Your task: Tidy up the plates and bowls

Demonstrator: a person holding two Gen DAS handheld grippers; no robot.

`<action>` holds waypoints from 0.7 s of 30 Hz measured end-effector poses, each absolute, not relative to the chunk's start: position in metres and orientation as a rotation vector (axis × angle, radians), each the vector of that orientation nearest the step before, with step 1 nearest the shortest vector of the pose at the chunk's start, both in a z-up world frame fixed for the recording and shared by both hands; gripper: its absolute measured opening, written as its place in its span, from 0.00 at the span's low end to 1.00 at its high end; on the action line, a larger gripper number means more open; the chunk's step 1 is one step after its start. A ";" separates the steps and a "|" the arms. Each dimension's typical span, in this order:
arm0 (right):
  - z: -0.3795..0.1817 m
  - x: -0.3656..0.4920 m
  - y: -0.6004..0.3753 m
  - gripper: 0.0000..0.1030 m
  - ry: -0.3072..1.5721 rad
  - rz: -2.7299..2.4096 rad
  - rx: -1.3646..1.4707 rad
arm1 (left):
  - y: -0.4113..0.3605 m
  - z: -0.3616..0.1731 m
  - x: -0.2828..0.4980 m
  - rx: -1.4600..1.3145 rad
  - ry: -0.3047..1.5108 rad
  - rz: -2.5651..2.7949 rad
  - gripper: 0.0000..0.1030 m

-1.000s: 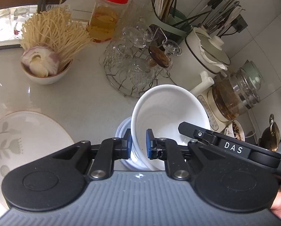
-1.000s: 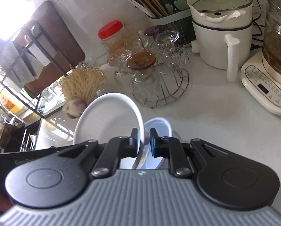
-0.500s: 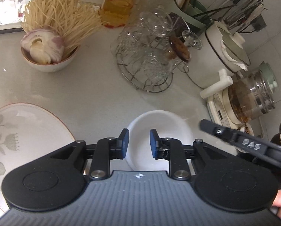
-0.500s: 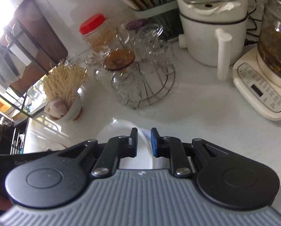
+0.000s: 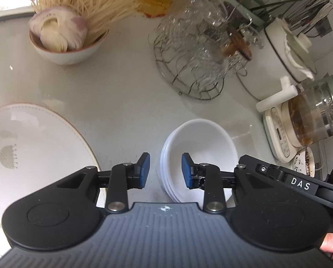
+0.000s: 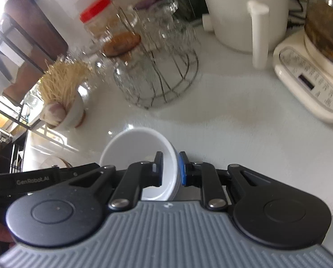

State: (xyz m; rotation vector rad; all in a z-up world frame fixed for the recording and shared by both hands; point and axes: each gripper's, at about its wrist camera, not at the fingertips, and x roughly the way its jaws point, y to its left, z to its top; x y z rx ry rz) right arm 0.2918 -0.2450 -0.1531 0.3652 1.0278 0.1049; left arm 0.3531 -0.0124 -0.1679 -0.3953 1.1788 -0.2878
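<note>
Left tongs (image 5: pixel 164 169) released, jaws just parted, straddling the near rim of the stacked white bowls (image 5: pixel 202 143) without pressing. Right tongs (image 6: pixel 169 169) clenched on the top bowl's rim. Stack resting on the desk (image 5: pixel 121 98), beside the floral plate (image 5: pixel 32 147).

three stacked white bowls (image 5: pixel 200 143), one floral plate (image 5: pixel 32 147), one noodle bowl (image 5: pixel 66 53)
</note>
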 end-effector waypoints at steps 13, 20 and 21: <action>-0.193 0.296 -0.251 0.19 1.119 0.085 0.517 | -0.007 -0.197 0.351 -0.483 1.231 -0.305 0.35; -0.202 0.294 -0.258 0.19 1.125 0.097 0.599 | -0.018 -0.195 0.355 -0.439 1.230 -0.307 0.34; -0.202 0.293 -0.260 0.19 1.124 0.101 0.606 | -0.019 -0.195 0.356 -0.427 1.229 -0.307 0.34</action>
